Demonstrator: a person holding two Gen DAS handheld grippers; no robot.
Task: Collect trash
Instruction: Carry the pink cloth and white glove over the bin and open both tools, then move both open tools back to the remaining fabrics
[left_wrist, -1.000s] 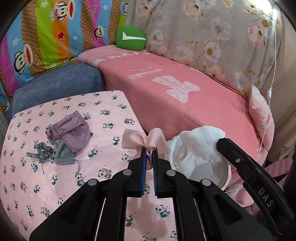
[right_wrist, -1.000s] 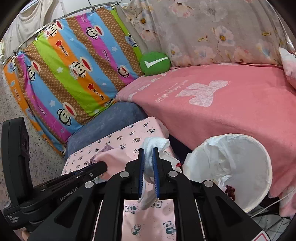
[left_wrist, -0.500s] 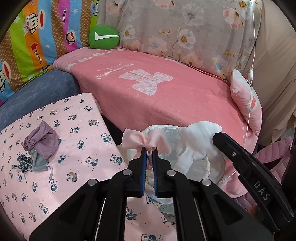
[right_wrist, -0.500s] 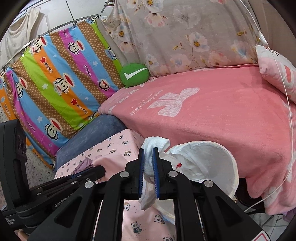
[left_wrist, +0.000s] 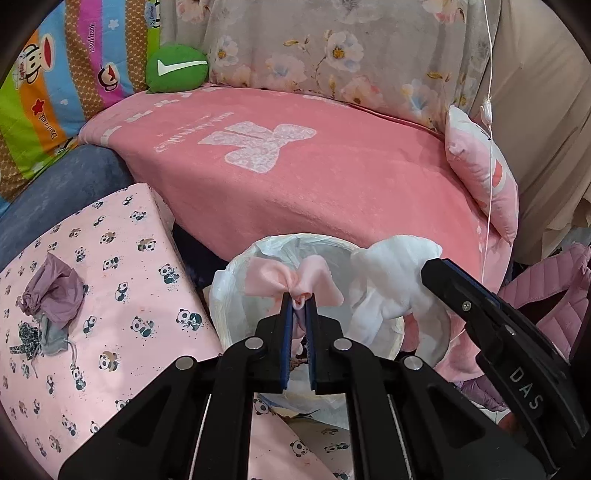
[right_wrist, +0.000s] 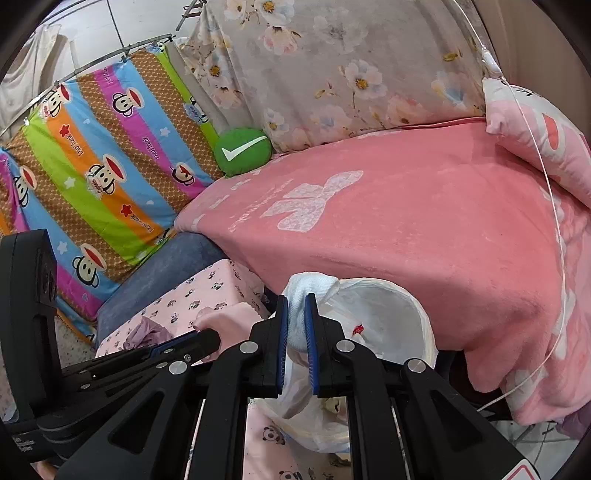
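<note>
Left wrist view: left gripper clamped on one pink cloth, over one white-lined bin. Right gripper pinching one white cloth, bin rim at 3 o'clock. One purple wad at 9 o'clock.

Black tongs, blue pads, silver screws, "DAS" lettering

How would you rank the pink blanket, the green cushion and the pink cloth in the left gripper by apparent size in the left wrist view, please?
1. pink blanket, by far the largest.
2. and 3. green cushion and pink cloth: they look alike, and the cloth sits much closer to the camera, so no ranking.
</note>
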